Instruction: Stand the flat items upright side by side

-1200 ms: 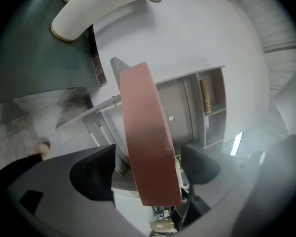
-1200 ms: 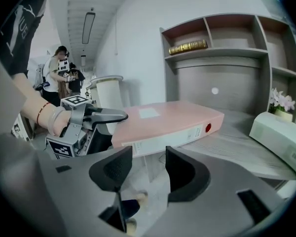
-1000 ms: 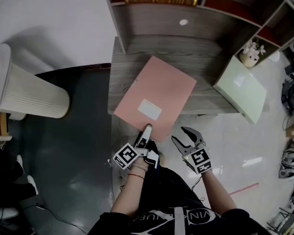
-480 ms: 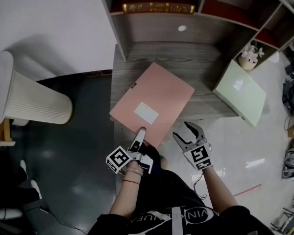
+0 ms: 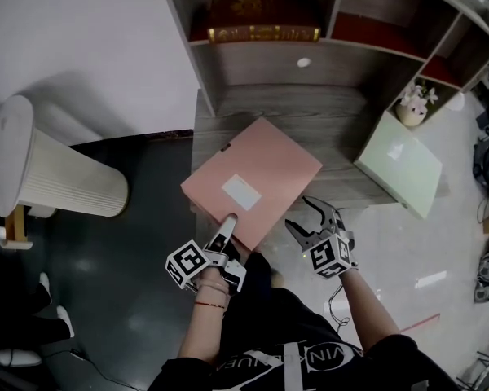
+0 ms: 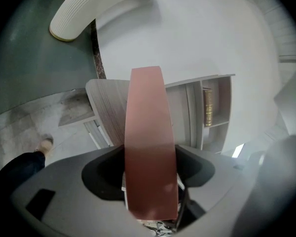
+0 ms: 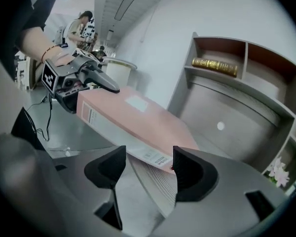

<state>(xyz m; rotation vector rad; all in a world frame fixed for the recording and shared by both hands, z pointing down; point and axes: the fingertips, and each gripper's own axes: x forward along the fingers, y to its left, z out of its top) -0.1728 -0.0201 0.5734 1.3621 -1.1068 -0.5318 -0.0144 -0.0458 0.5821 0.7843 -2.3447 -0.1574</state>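
A pink flat box file with a white label (image 5: 253,182) is held tilted over the near edge of the grey wood-grain surface (image 5: 326,108). Its near corner is clamped in the left gripper (image 5: 227,221), whose jaws have just been closing on it. Only in the left gripper view is the smooth pink face seen running between the two dark pads. Only in the right gripper view is the file's thickness shown, a pale spine with printed stickers. The right gripper (image 5: 297,213) is held off the surface's near edge, its jaws spread and just opened wider. Nothing is pinched, and the file's corner lies just beyond them. A pale green flat folder (image 5: 398,160) is leant at the surface's right end.
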